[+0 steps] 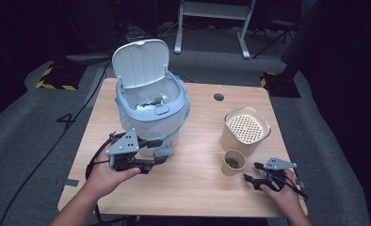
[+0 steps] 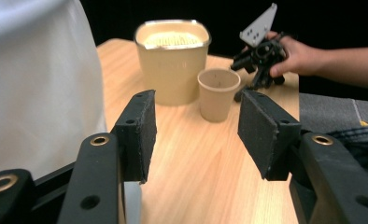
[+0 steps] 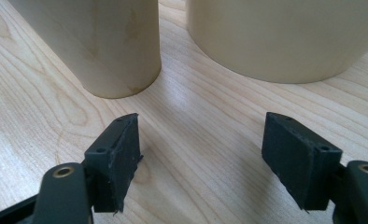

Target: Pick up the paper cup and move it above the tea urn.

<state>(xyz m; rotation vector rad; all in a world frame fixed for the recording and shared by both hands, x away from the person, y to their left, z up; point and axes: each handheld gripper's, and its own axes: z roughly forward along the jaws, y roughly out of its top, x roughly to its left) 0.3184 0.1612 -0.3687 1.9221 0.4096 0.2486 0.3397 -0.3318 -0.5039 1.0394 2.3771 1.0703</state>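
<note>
White plastic bin (image 1: 151, 101), lid up, liner bag draped down its sides — largest item on the surface (image 1: 197, 188), standing at its left half. Your left tongs (image 2: 196, 133) sit low beside the bin wall, jaws wide with nothing between them, aimed across the wood toward the cup. Risk one: the near jaw is just beside the liner; a sideways drift could snag the bag and drag or tip the bin.

Beige container (image 1: 245, 129) with perforated top, right of centre. Small paper cup (image 1: 233, 162) stands upright just in front of it, very near or touching — I cannot tell which — with something dark at its bottom.

Your right tongs (image 3: 198, 144) rest low on the wood, jaws apart and empty, the cup just ahead and to the left of their line. Risk two: closing from here, one jaw likely strikes the cup wall off-centre and topples it, spilling the contents. Risk three: a hard squeeze may crush the light paper wall.
</note>
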